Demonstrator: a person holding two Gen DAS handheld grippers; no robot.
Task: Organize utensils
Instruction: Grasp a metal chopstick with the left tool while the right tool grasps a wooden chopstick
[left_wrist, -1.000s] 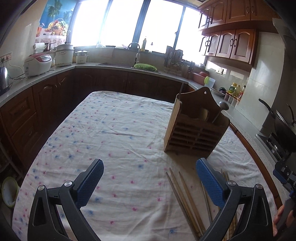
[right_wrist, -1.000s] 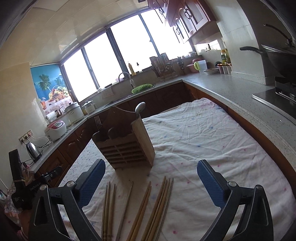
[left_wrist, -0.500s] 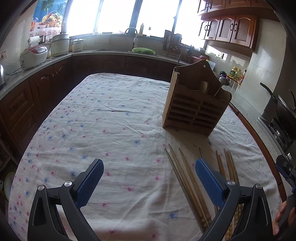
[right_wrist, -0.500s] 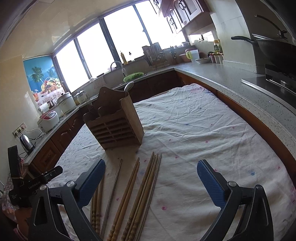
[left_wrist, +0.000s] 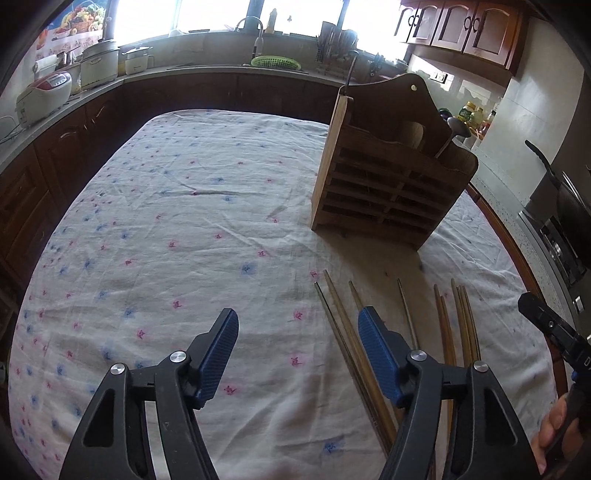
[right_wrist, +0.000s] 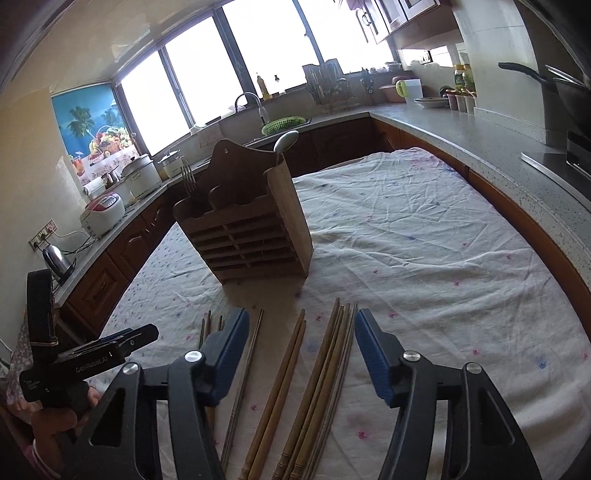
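Floral cloth (left_wrist: 177, 206) covers the bench, bare from 9 to 12 o'clock of the left gripper (left_wrist: 297, 350). Both grippers' fingers, just narrowed, grasp nothing; the right gripper (right_wrist: 299, 354) straddles loose chopsticks (right_wrist: 325, 373). At 12 o'clock the wooden utensil holder (right_wrist: 251, 236) blocks the way.

Both jaws have just been closing: left hand-held gripper (left_wrist: 297, 354) and right hand-held gripper (right_wrist: 299, 354) point downward, half-open, gripping nothing.

Brown holder (left_wrist: 384, 184) (pink-and-blue-flecked white cloth (left_wrist: 177, 221))
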